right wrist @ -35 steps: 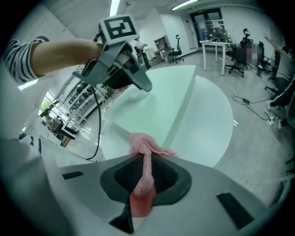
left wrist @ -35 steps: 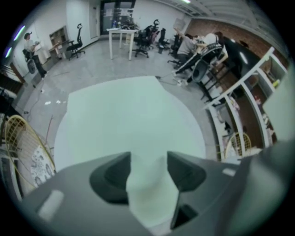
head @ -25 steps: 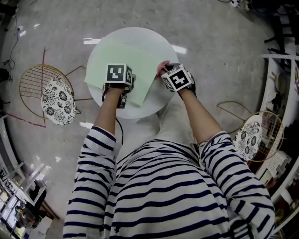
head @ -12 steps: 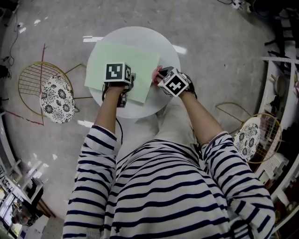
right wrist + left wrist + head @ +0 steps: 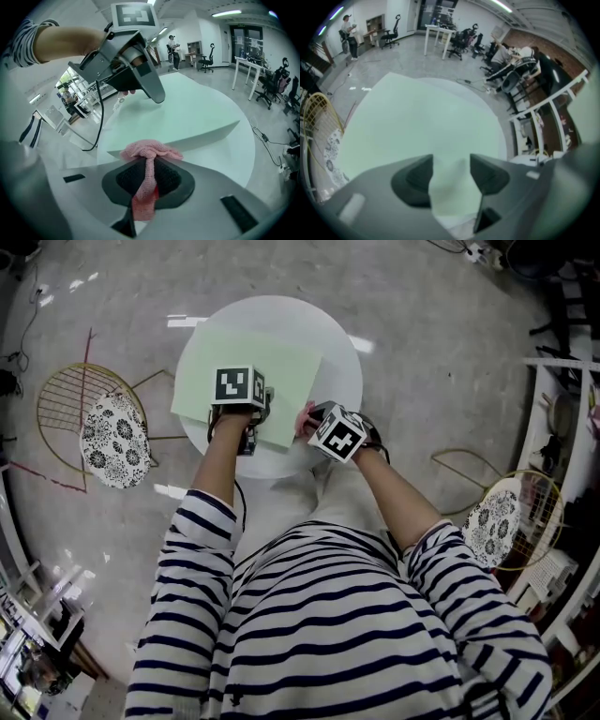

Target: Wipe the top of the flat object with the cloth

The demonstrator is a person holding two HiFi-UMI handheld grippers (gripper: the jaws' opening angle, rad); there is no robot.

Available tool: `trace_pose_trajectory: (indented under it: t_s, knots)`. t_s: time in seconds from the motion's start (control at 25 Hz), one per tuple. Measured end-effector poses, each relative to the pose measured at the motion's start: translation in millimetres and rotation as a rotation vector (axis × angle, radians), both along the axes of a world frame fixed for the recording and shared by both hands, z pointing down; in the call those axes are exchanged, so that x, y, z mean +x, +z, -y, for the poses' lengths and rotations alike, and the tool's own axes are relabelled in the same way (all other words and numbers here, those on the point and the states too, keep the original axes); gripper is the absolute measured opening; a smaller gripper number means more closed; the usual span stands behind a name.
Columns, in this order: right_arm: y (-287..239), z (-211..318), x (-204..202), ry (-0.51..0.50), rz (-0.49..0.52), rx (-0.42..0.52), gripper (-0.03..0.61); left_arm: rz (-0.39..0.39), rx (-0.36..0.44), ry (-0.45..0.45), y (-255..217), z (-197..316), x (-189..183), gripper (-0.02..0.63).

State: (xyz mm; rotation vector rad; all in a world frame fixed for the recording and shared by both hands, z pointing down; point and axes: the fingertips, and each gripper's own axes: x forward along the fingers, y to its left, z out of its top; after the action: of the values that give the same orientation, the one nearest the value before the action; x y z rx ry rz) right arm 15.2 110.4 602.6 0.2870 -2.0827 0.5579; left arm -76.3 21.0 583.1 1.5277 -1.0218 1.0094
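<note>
Right hand-held gripper [image 5: 317, 416] has slid nearer along the green flat object's [image 5: 272, 371] edge on the round white bench [image 5: 342, 362]. Left gripper view: the left hand-held gripper [image 5: 451, 174] has its jaws apart over the flat object. Right gripper view: jaws clamped on the pink cloth [image 5: 150, 152], at the object's corner.

Flat object [image 5: 258, 352] on table [image 5: 339, 367], cloth [image 5: 150, 151] at edge

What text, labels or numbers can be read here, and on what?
None readable.
The cube on the left hand-held gripper: a black-and-white square marker only, no letters.
The cube on the right hand-held gripper: the same.
The green sheet, pink cloth and white table: blank.
</note>
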Motion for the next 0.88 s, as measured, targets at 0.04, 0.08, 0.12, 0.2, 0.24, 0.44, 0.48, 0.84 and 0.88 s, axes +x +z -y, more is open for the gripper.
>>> trace_pose_trajectory:
  t_s: [0.04, 0.08, 0.12, 0.2, 0.24, 0.44, 0.48, 0.84, 0.88]
  knots:
    - [-0.2, -5.7, -2.4, -0.008, 0.003, -0.008, 0.044, 0.001, 0.003, -0.002, -0.2, 0.0, 0.0, 0.252]
    - [-0.4, -11.6, -5.0, -0.018, 0.007, -0.017, 0.045, 0.002, 0.007, -0.002, -0.4, 0.2, -0.1, 0.252]
    - [-0.9, -17.4, -7.9, -0.031, 0.011, -0.026, 0.046, 0.005, 0.011, 0.000, -0.6, 0.9, -0.1, 0.252]
    - [-2.3, -28.3, -13.9, -0.055, 0.017, -0.043, 0.046, 0.007, 0.020, 0.003, -1.4, 3.5, -0.2, 0.252]
    - [-3.3, -33.0, -16.6, -0.062, 0.021, -0.052, 0.046, 0.005, 0.023, 0.001, -2.0, 4.9, -0.1, 0.252]
    - [-7.5, -52.4, -28.2, -0.083, 0.047, -0.099, 0.046, -0.008, 0.032, -0.008, -1.3, 7.3, 0.6, 0.252]
    - [-8.5, -55.9, -29.8, -0.086, 0.055, -0.111, 0.046, -0.010, 0.034, -0.008, -0.7, 7.4, 0.9, 0.252]
    - [-71.4, -55.5, -59.9, -0.042, 0.316, -0.144, 0.046, -0.111, 0.102, 0.026, -8.7, 7.9, 1.8, 0.244]
    - [-76.9, -52.9, -61.4, -0.044, 0.322, -0.128, 0.046, -0.135, 0.120, 0.017, -12.0, 7.9, 2.3, 0.244]
